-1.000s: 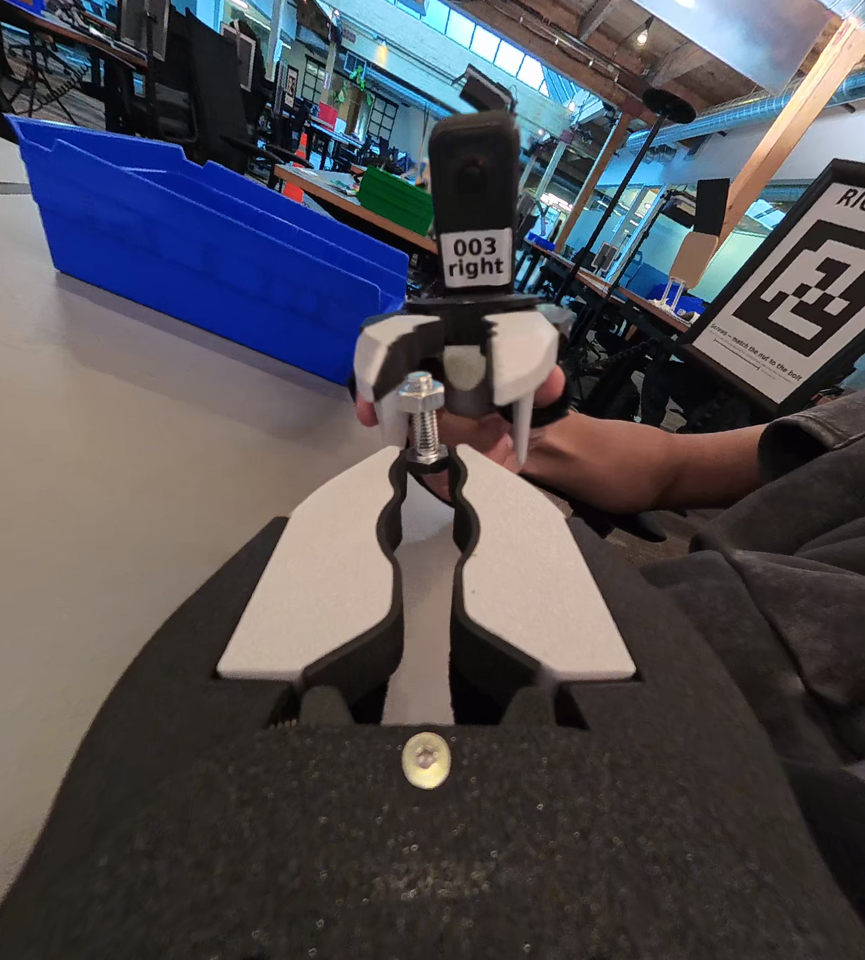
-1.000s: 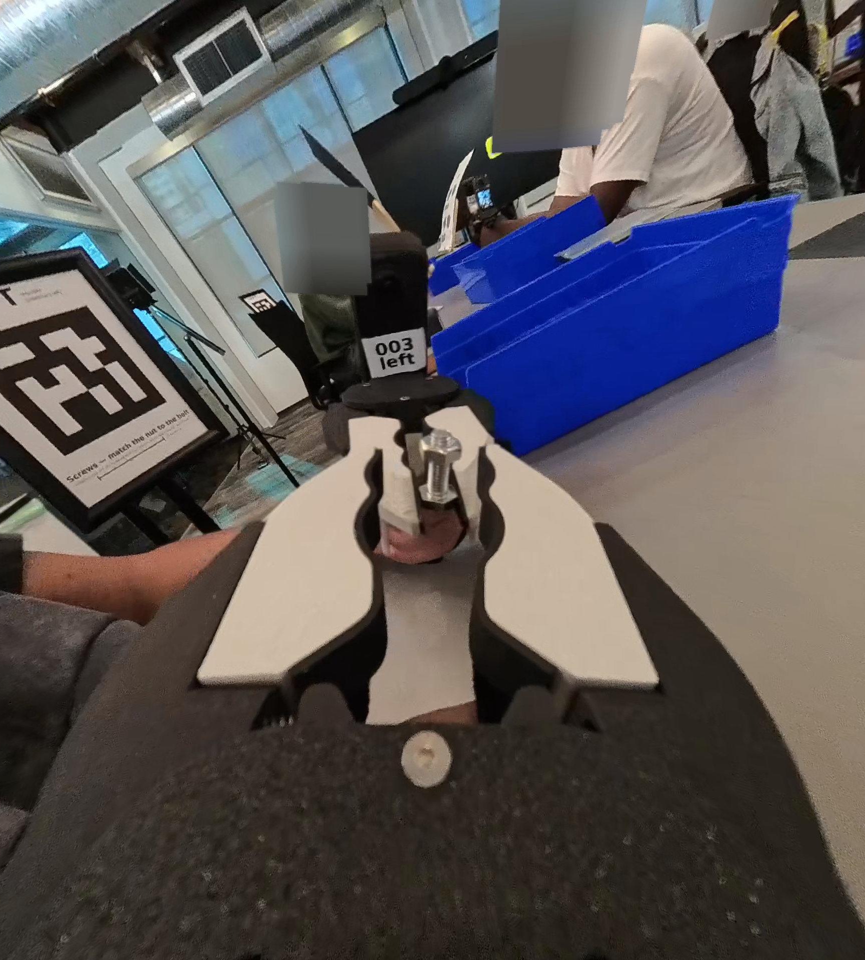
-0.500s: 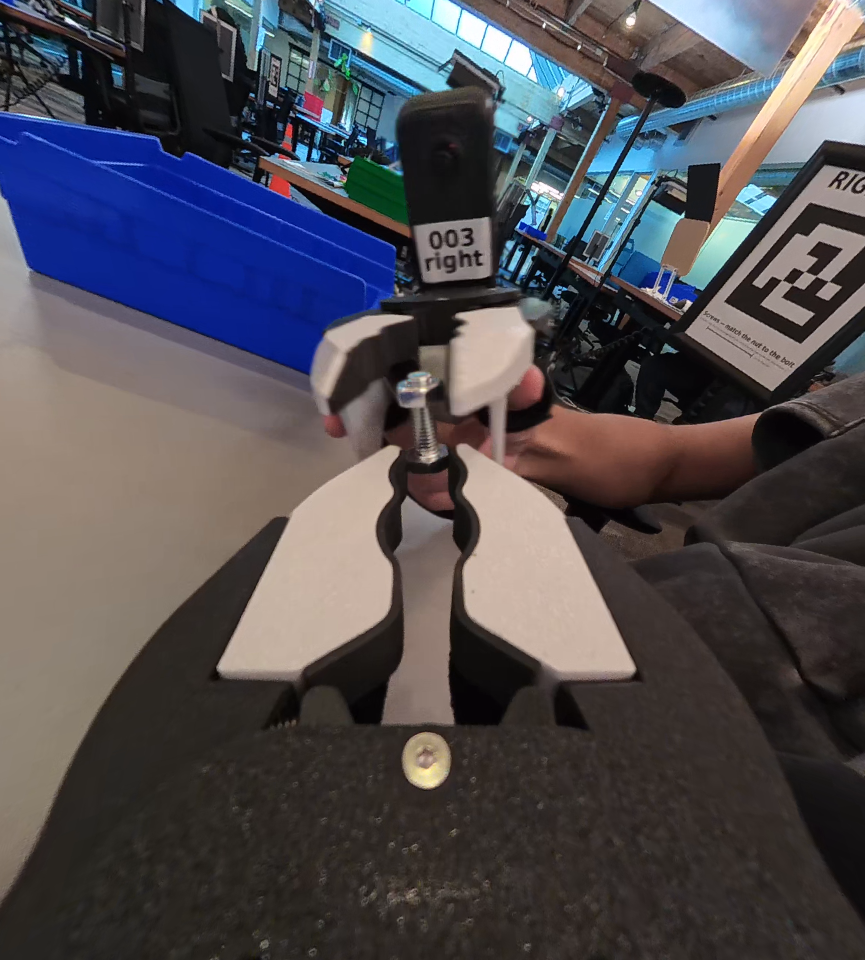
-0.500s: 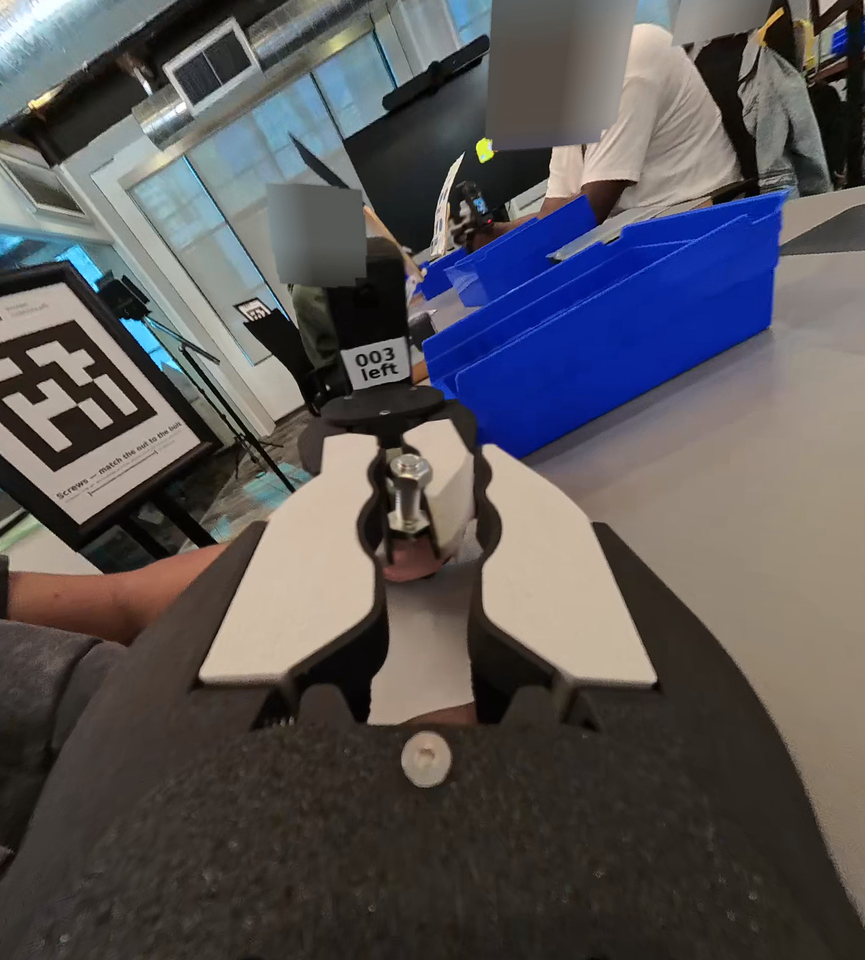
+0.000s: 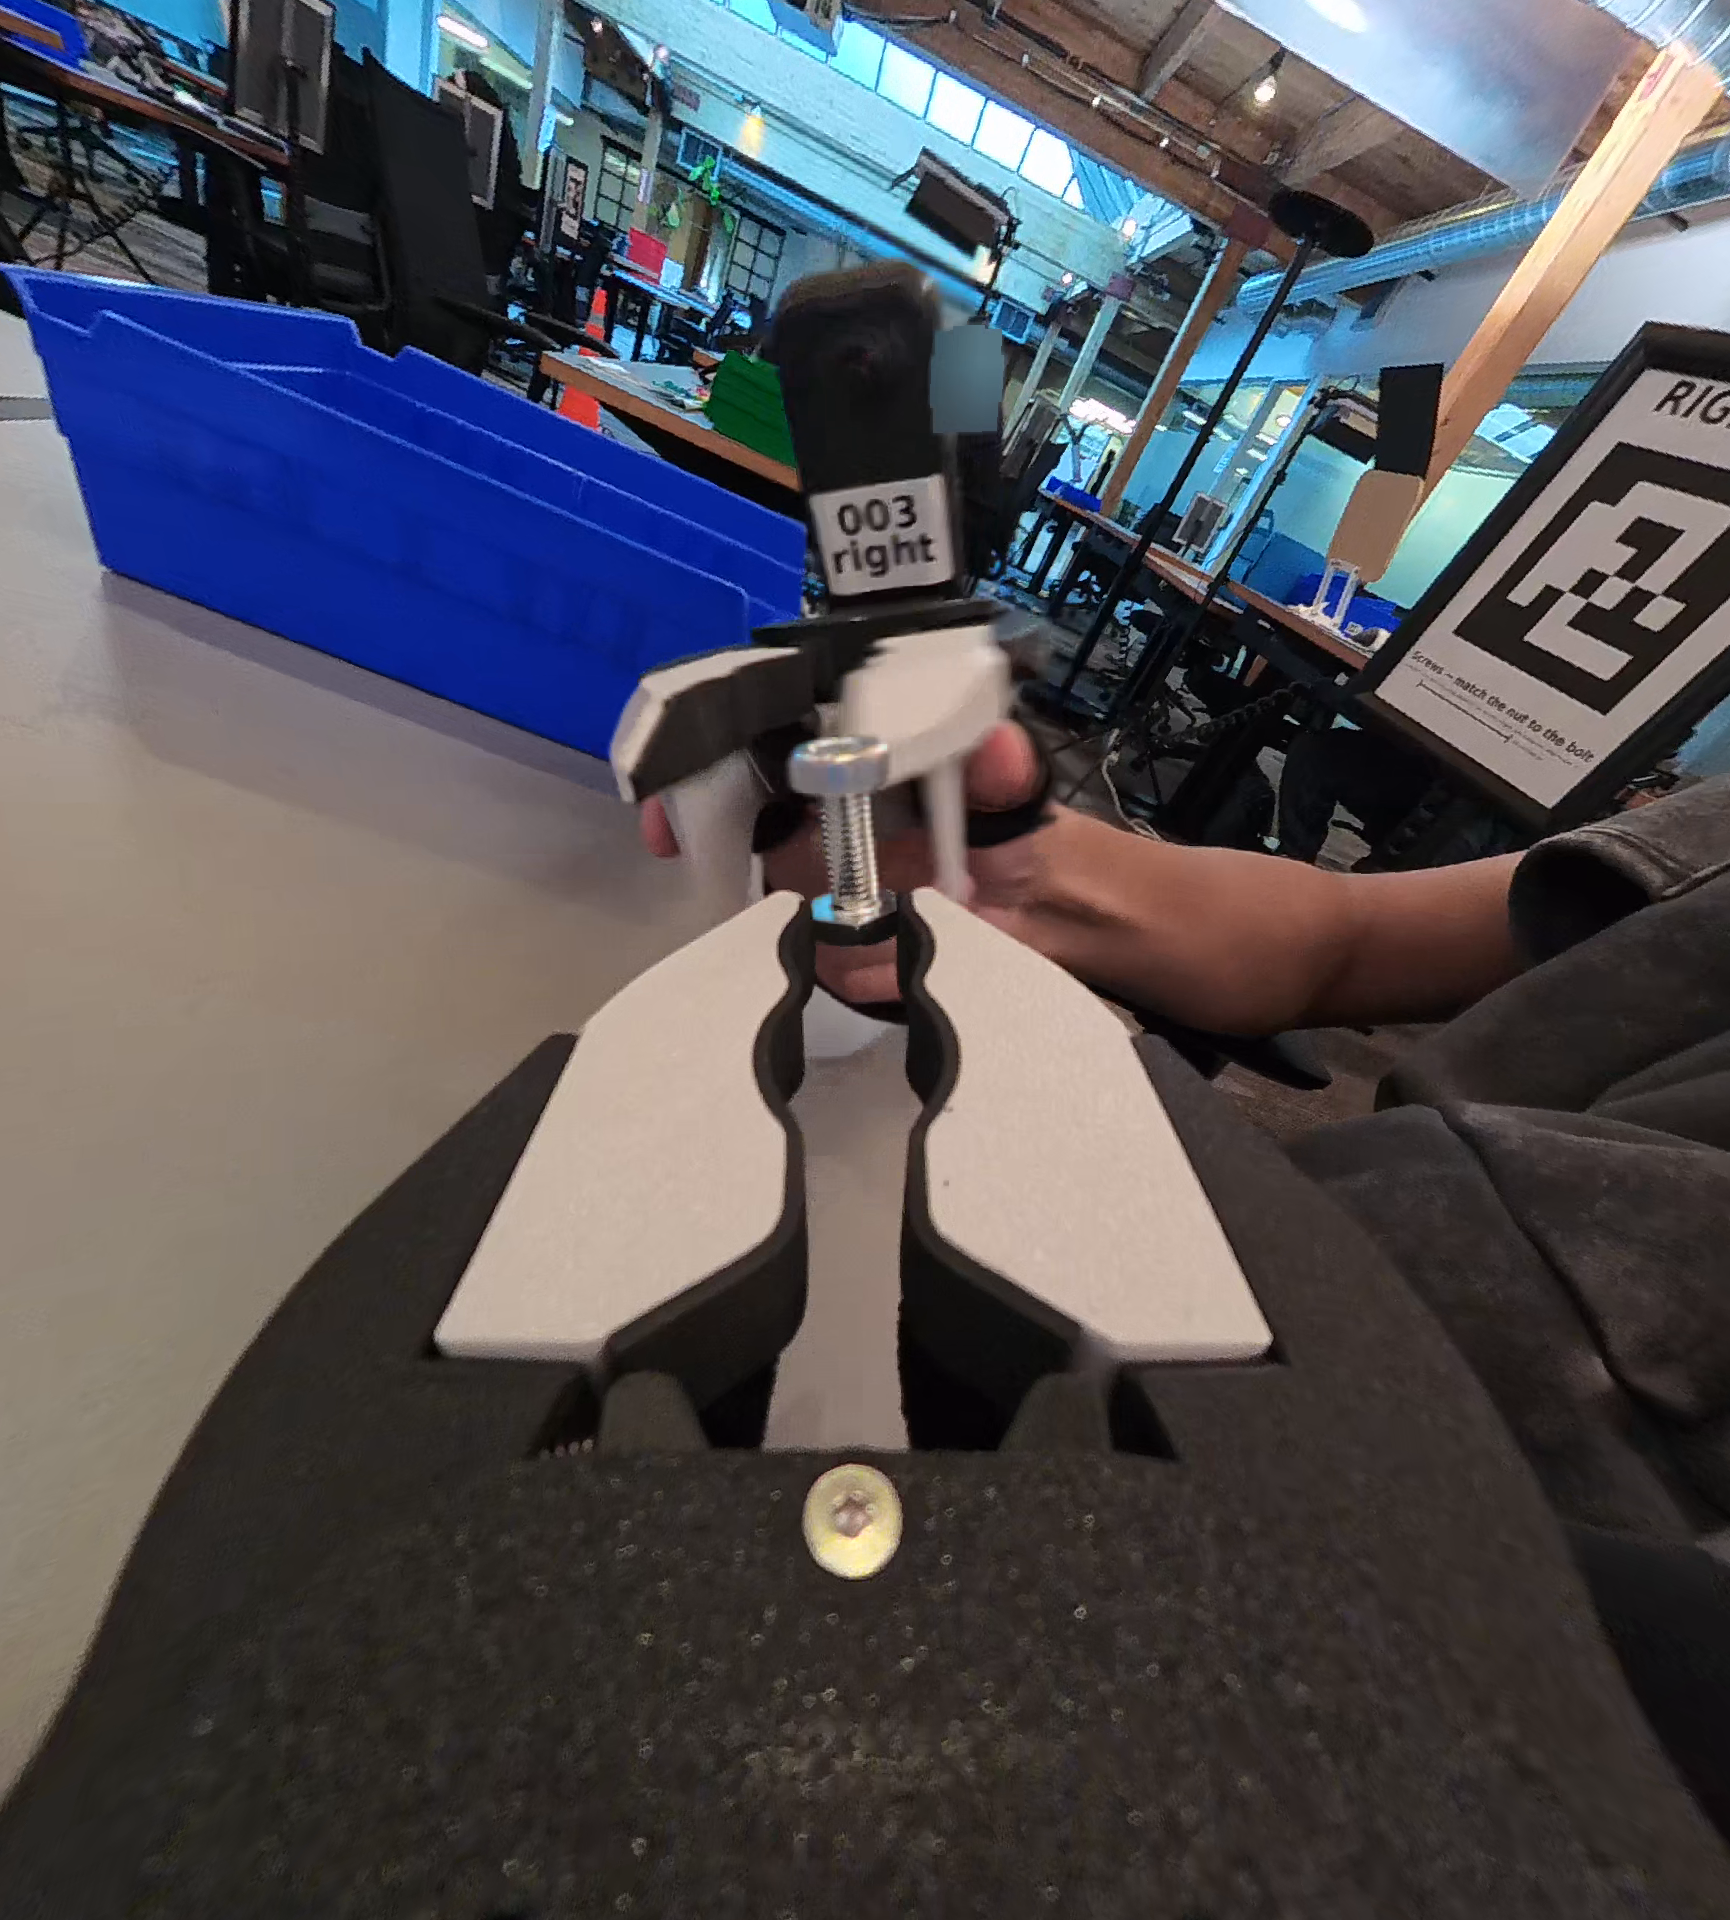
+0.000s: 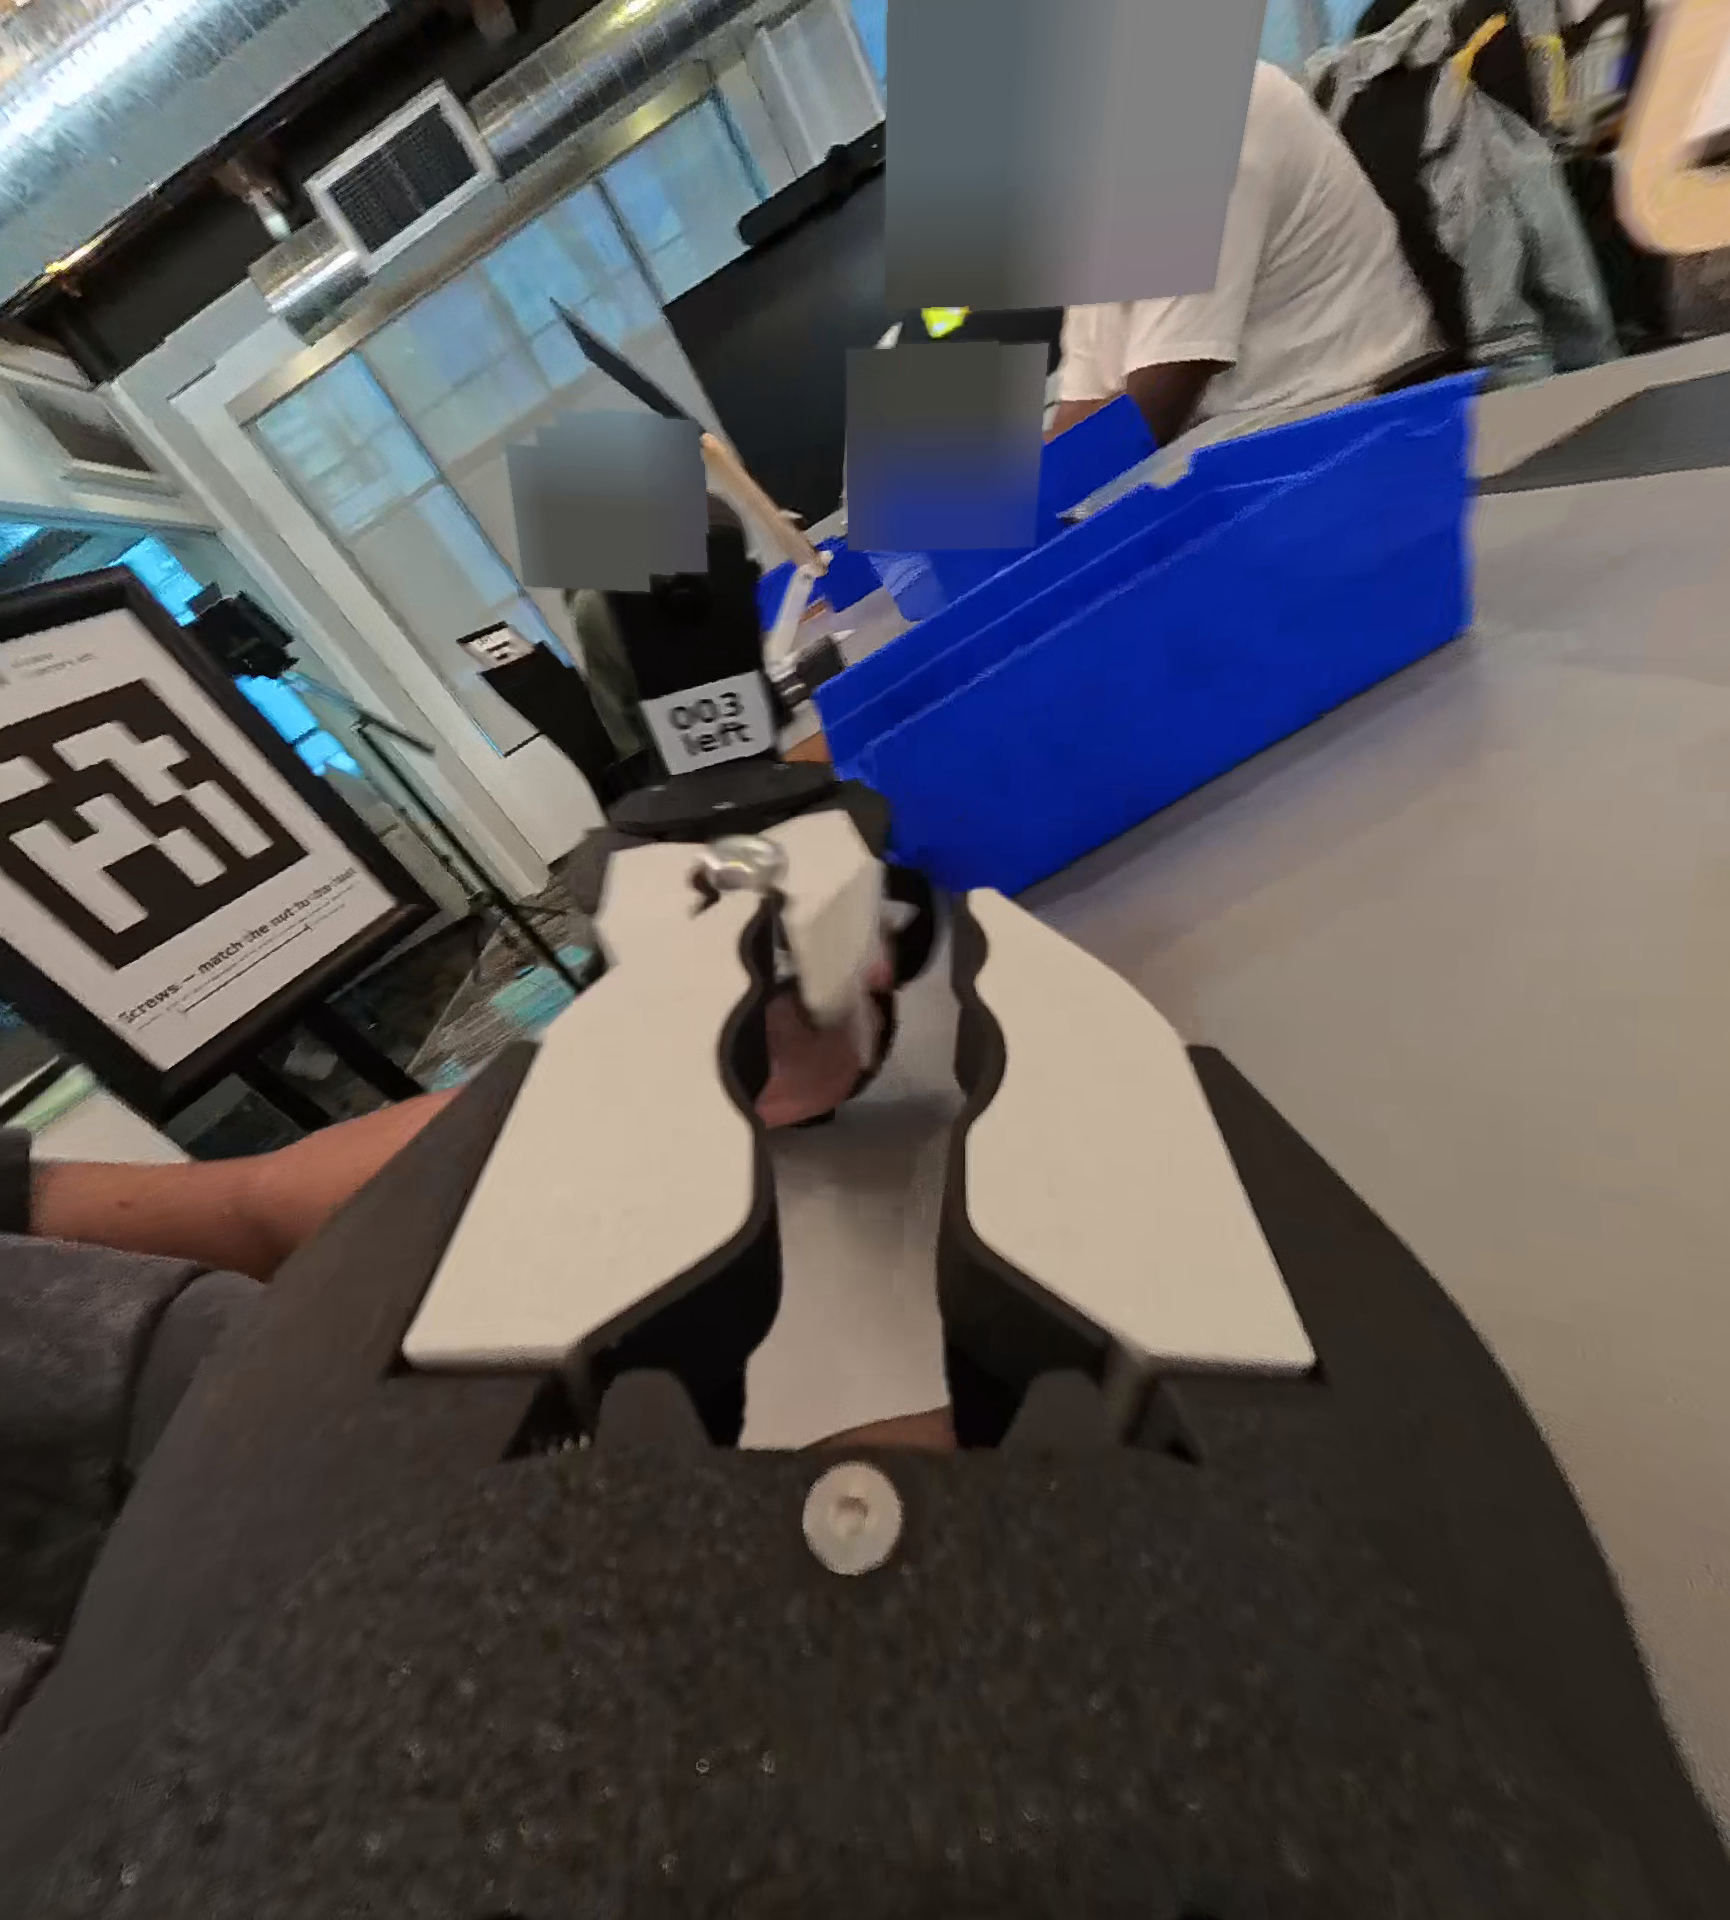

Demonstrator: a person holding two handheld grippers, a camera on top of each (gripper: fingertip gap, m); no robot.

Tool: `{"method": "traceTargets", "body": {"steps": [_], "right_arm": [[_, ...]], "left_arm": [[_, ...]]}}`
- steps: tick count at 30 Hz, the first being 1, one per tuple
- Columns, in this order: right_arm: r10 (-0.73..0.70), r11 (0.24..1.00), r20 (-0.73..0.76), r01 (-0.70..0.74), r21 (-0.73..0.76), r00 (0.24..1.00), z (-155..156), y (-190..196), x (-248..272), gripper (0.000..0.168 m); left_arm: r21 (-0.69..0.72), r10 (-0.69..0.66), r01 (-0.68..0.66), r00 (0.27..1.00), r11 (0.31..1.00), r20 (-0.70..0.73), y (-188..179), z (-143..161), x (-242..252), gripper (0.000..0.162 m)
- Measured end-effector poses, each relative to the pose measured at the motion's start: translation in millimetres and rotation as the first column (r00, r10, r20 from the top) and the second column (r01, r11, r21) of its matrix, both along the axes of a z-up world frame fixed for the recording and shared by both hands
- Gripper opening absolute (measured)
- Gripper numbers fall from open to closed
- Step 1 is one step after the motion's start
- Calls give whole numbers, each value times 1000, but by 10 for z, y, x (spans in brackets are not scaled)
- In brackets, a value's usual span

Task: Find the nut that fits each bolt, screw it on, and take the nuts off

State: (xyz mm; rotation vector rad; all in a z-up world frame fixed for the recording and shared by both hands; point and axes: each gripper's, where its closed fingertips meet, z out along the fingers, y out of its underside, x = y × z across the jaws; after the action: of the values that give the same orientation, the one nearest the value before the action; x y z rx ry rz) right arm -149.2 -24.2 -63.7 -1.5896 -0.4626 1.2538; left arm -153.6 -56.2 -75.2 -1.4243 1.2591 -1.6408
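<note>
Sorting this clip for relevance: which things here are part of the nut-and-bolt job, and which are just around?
In the job:
- bolt, upright, head on top
- nut at its lower end, pinched by the left gripper
- right gripper, open by the bolt head

Just around:
- blue bins on the grey table
- framed marker sign
- person in a white shirt

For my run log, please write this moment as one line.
left gripper: shut on silver steel bolt, upright, at lower end | right gripper: open, near bolt head
</note>
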Motion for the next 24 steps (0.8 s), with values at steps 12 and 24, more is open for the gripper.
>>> {"method": "traceTargets", "body": {"steps": [12, 24], "right_arm": [[31, 999, 11, -31, 14, 999, 44, -44, -141, 37], [77, 997, -34, -78, -17, 996, 62, -181, -97, 33]], "left_arm": [[10, -2, 2, 1000, 1000, -18, -18, -30, 17, 14], [15, 5, -5, 999, 1000, -32, 8, -59, 10, 14]]}}
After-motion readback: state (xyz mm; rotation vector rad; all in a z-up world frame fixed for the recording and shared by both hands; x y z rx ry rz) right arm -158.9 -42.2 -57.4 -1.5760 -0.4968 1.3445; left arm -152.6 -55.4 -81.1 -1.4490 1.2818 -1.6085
